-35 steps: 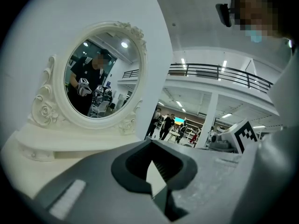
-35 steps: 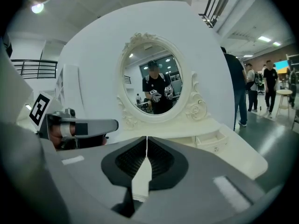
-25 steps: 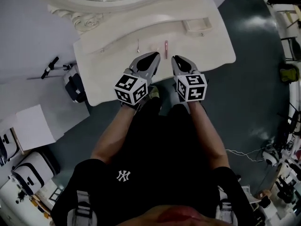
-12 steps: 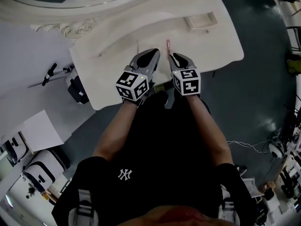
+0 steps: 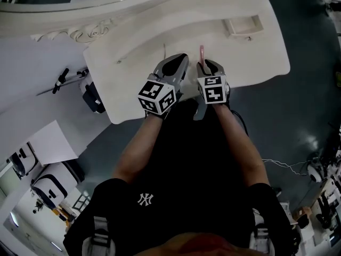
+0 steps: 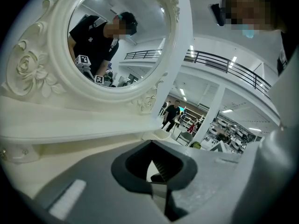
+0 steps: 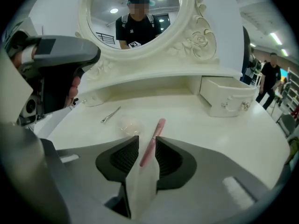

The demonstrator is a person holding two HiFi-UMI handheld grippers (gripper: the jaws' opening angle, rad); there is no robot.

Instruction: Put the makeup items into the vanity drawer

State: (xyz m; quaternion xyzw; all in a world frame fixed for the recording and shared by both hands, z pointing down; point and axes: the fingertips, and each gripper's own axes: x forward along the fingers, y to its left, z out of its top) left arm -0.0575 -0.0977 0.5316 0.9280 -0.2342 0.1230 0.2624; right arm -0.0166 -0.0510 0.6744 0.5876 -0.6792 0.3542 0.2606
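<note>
We read only a white interlocked "NY" logo [image 5: 144, 199] on the person's black T-shirt [image 5: 186, 164].

The right gripper [image 7: 147, 140] hangs over the cream vanity top [image 7: 201, 125], its jaws apart and just now widening. A slim pink stick [image 7: 157, 129] lies on the top, its near end between the ribbed pads [image 7: 125, 157], which do not press it. Just to its left sits a pale translucent puff [image 7: 129, 125], and farther left a pair of metal tweezers [image 7: 110, 114]. At the far right stands a small drawer [image 7: 229, 99]. Behind rises an ornate oval mirror [image 7: 135, 17]. The left gripper [image 7: 60, 59] fills the left edge.
</note>
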